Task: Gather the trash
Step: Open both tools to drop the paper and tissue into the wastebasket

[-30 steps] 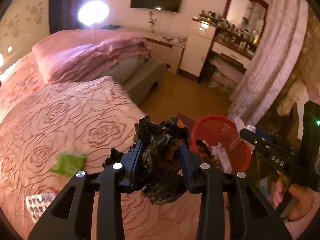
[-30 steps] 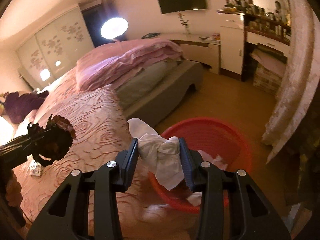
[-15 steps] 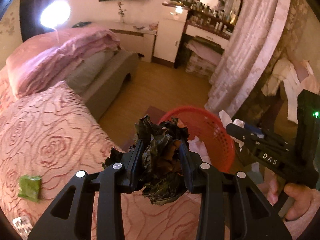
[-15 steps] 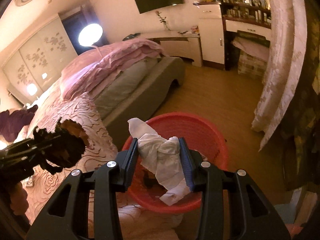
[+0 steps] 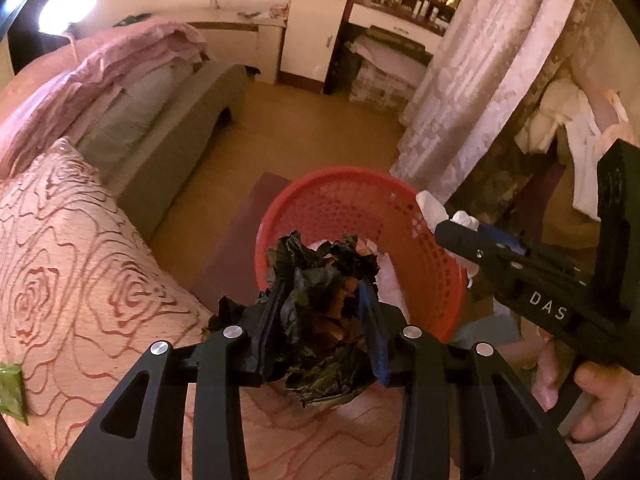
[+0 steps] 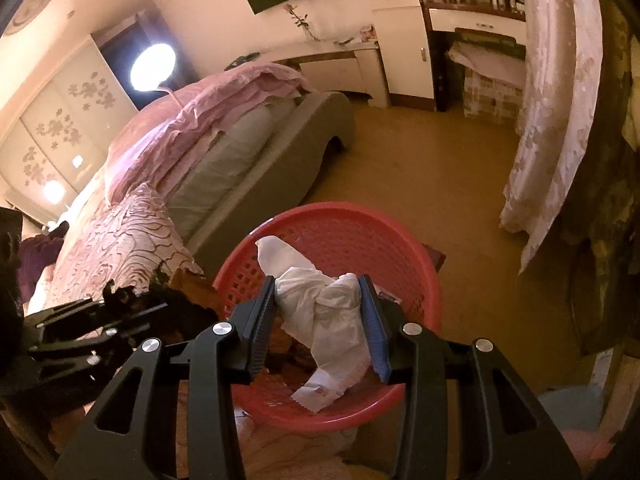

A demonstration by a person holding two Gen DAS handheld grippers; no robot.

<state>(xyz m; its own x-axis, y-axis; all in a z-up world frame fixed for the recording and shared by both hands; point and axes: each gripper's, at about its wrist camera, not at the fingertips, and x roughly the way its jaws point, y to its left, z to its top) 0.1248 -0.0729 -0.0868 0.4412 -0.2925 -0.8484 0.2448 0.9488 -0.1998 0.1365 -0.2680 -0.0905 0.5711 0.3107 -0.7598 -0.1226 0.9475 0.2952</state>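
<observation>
My left gripper (image 5: pixel 322 292) is shut on a crumpled black wrapper (image 5: pixel 324 320) and holds it at the near rim of the red mesh basket (image 5: pixel 360 204), which stands on the floor beside the bed. My right gripper (image 6: pixel 318 296) is shut on a crumpled white tissue (image 6: pixel 324 320) and holds it over the basket (image 6: pixel 340 228). The right gripper also shows in the left wrist view (image 5: pixel 448 224), at the basket's right rim. The left gripper shows in the right wrist view (image 6: pixel 132 300), left of the basket. Some trash lies in the basket.
The bed with its pink rose-patterned cover (image 5: pixel 72 264) fills the left. A green wrapper (image 5: pixel 10 392) lies on it at the far left. A lace curtain (image 5: pixel 472 80) hangs to the right. A dresser (image 5: pixel 320 32) stands across the wooden floor (image 5: pixel 304 128).
Both grippers have swung from over the bed toward the red basket and come closer above it, each still holding its piece of trash.
</observation>
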